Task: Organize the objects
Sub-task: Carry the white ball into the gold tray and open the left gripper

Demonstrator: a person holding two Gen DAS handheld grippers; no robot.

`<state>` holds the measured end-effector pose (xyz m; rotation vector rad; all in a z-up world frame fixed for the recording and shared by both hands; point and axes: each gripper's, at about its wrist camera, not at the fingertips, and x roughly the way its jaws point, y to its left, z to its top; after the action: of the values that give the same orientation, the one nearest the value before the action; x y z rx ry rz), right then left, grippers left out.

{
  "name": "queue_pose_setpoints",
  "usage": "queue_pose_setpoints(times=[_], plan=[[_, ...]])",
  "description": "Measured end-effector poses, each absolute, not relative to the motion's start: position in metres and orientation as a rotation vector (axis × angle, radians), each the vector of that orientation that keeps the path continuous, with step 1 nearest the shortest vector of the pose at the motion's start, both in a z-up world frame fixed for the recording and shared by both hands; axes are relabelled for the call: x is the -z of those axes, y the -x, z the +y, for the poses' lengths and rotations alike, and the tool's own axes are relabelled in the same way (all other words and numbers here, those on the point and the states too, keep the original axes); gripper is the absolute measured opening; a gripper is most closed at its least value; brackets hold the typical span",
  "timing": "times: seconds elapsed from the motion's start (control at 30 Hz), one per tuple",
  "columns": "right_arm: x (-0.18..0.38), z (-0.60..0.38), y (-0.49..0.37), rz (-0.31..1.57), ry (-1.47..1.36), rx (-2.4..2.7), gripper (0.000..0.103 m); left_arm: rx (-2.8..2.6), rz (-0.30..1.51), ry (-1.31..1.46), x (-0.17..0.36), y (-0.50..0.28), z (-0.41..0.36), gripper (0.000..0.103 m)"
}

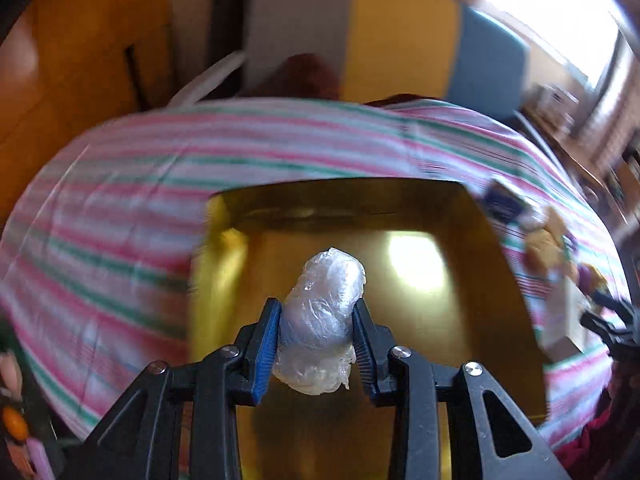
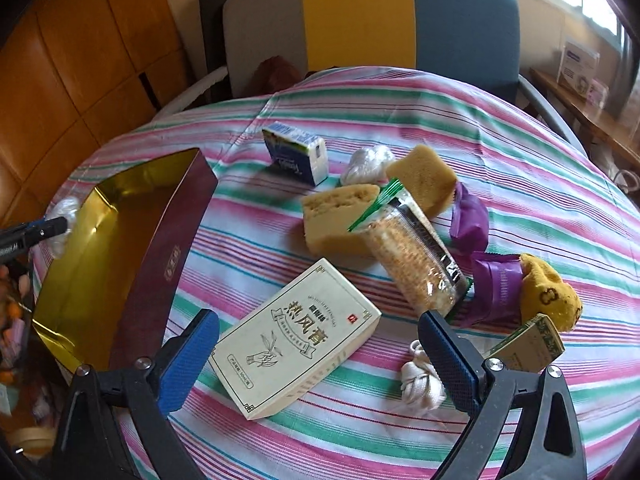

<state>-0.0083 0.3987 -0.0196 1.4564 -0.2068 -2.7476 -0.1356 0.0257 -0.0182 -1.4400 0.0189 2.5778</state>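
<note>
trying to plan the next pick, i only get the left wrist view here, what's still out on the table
Observer: A cream carton with green print lies flat between the open right tongs.
Operator: anything soft near it
Observer: Two tan sponges, touching, sit past the carton, with a clear pack of crackers leaning on the nearer one.
Operator: is the gold box empty
Observer: The part of the gold-lined box that shows holds nothing; the left tongs hold a crumpled clear plastic wad at its far edge.

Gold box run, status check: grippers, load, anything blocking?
Left gripper shut on plastic wad over gold box. Right gripper open above cream carton. Box interior unobstructed.
</note>
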Motion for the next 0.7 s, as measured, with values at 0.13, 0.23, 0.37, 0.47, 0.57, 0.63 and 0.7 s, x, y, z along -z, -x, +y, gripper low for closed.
queue_pose_setpoints(times=[0.13, 0.23, 0.37, 0.47, 0.57, 0.63, 0.7], plan=[[0.027, 0.393, 0.015, -0.228, -1.504, 2.708, 0.100, -2.592, -0.035, 1.462, 0.034, 0.147, 0.004, 0.035], [0.032, 0.389, 0.020, -0.273, -1.527, 2.680, 0.100, -2.595, -0.096, 1.477, 0.039, 0.163, -0.003, 0.035], [0.040, 0.387, 0.028, -0.351, -1.547, 2.676, 0.100, -2.628, -0.152, 1.505, 0.043, 0.189, -0.005, 0.035], [0.044, 0.383, 0.031, -0.338, -1.558, 2.672, 0.100, -2.658, -0.062, 1.524, 0.045, 0.205, 0.002, 0.036], [0.047, 0.381, 0.034, -0.332, -1.569, 2.667, 0.100, -2.700, 0.018, 1.512, 0.053, 0.217, 0.005, 0.037], [0.048, 0.382, 0.036, -0.333, -1.579, 2.667, 0.100, -2.716, 0.065, 1.500, 0.053, 0.219, 0.010, 0.040], [0.049, 0.382, 0.037, -0.338, -1.577, 2.664, 0.100, -2.712, 0.071, 1.503, 0.054, 0.219, 0.014, 0.043]])
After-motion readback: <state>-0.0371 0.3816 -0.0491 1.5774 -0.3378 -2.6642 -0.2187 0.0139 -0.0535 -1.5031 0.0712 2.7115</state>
